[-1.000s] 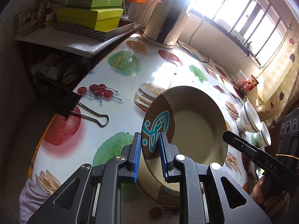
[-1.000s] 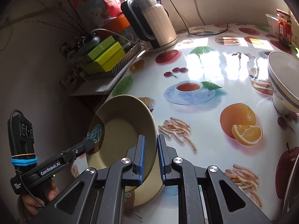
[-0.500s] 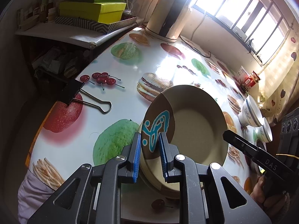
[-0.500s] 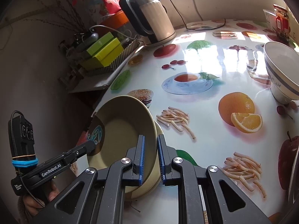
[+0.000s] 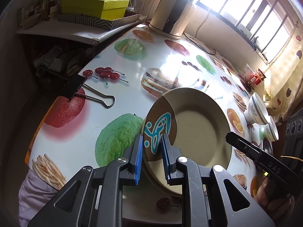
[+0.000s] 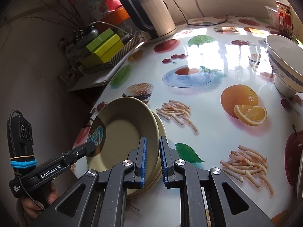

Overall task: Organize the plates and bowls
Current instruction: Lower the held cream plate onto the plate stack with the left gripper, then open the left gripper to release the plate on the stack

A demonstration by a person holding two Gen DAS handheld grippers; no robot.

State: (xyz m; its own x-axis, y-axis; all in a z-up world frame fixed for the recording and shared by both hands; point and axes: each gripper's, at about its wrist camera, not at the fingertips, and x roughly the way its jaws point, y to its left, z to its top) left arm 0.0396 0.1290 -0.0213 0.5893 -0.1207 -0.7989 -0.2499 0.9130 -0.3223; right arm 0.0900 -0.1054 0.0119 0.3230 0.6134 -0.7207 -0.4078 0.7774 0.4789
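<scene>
My left gripper [image 5: 151, 157] is nearly closed, its blue pads pinching the patterned edge of the plate [image 5: 198, 128], the brown patch with the turquoise figure sitting right between them. My right gripper [image 6: 153, 160] is likewise almost shut, clamped on the opposite rim of the same plate [image 6: 125, 132]. The plate is tilted, its bowl facing up and toward the right of the left view, and it fills the lower centre of both frames. Under it lies a second plate [image 6: 161, 130], whose rim peeks out to the right in the right view; whether the two touch I cannot tell. Both sit at the near edge of the table [image 5: 132, 71], which is printed with fruit, burgers and fries. Two bowls [image 5: 255, 109] stand well apart from the plates at the right edge of the left view; one bowl [image 6: 284, 66] shows at the upper right of the right view. A binder clip [image 5: 75, 87] grips the table edge at centre left of the left view. A kettle [image 6: 155, 17] stands at the top centre of the right view, and green boxes [image 5: 94, 5] are stacked in the upper left of the left view.
</scene>
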